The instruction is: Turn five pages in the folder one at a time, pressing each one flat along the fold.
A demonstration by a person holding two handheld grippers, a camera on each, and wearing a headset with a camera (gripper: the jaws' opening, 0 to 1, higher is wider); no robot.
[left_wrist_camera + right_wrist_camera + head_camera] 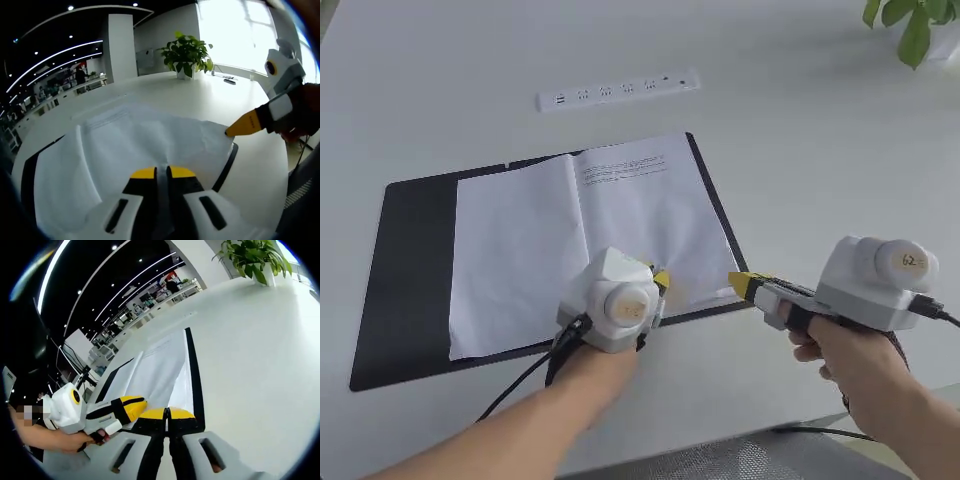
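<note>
As the left gripper (pixel 659 280), clenched, seems to press the page (pixel 650 215) flat, the right gripper (pixel 742 285), clenched too, hovers at its corner. Next, it should pinch one sheet only.

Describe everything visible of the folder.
The folder is black and thin, lying open on the white table. White pages cover most of it; the left cover's outer strip is bare. The right page carries a few printed lines at top and creases lower down. The left gripper sits over that page near the fold; the right gripper points at its lower right corner.
</note>
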